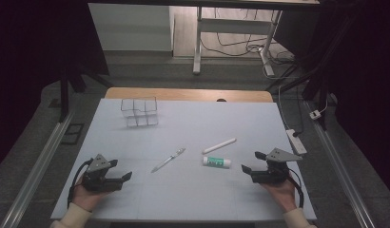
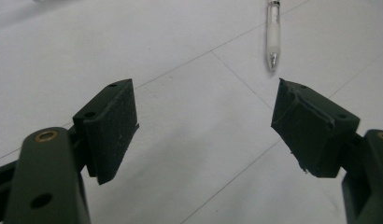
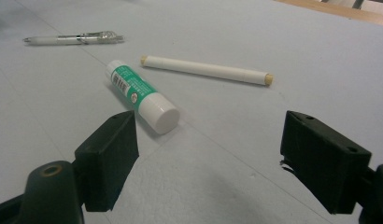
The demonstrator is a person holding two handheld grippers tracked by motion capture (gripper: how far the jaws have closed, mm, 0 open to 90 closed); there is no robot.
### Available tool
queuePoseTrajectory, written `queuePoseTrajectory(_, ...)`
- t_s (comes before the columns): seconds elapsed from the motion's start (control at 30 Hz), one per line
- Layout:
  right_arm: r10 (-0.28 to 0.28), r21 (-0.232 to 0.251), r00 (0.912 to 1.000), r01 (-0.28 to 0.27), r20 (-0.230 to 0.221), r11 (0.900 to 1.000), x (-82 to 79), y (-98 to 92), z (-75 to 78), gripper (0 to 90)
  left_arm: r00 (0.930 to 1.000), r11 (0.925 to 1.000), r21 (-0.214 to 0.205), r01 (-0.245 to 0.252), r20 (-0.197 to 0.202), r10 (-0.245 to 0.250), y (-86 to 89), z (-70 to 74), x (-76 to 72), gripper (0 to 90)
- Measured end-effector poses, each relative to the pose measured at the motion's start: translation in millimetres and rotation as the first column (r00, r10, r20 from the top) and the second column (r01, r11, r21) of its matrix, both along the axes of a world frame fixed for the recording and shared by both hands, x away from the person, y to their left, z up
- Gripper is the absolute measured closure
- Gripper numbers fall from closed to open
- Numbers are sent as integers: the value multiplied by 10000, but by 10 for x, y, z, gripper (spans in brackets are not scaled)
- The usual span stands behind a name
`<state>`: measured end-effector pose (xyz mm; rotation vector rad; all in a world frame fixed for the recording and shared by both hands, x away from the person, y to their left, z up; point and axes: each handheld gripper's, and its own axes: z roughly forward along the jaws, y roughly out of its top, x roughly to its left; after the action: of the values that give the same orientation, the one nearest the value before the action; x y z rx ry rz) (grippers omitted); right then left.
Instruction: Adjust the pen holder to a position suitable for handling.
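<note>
- Your left tongs (image 1: 122, 169) rest low at the near left of the white-topped desk (image 1: 193, 194), held in your left hand (image 1: 86, 195). Their black jaws stand wide apart with bare desk surface between them, and they point toward the middle of the desk.
- Behind them, toward the far left of the desk, a clear plastic box divided into compartments (image 1: 139, 112) stands well apart from everything else.
- A slim clear-and-white ballpoint pen (image 1: 168, 159) lies slantwise near the middle of the desk. In the left gripper view its metal tip (image 2: 273, 59) shows just beyond the jaw on that view's right, touching neither jaw.
- To the right of the pen, a plain white stick with tan ends (image 1: 219, 145) lies slantwise on the desk, a little farther back.
- Just in front of that stick lies a white glue stick with a green label (image 1: 217, 162), on its side, near the stick but apart from it. In the right gripper view its white cap end (image 3: 162, 117) points toward your tongs, close to the jaw on that view's left but not between the jaws.
- Your right tongs (image 1: 252, 162) sit at the near right of the desk in your right hand (image 1: 281, 192), jaws spread wide and gripping nothing, aimed at the glue stick, which lies near them.
</note>
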<state>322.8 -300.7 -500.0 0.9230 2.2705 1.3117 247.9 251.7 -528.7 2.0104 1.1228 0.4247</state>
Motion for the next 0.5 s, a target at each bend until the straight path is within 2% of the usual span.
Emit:
queuePoseTrajectory(0.23, -6, -158, 10000, 7, 37, 9999, -18, 38, 28, 187, 10000, 10000, 70, 8, -29, -8, -4, -5, 4, 223)
queuePoseTrajectory(0.47, -32, -111, 10000, 32, -42, 9999, -47, 97, 28, 189, 10000, 9999, 107, -29, -60, 30, 3, -11, 14, 225)
queuePoseTrajectory(0.5, -75, -229, 10000, 75, 1, 9997, -55, 108, 34, 189, 10000, 9999, 112, -39, -63, 40, 3, -11, 16, 225)
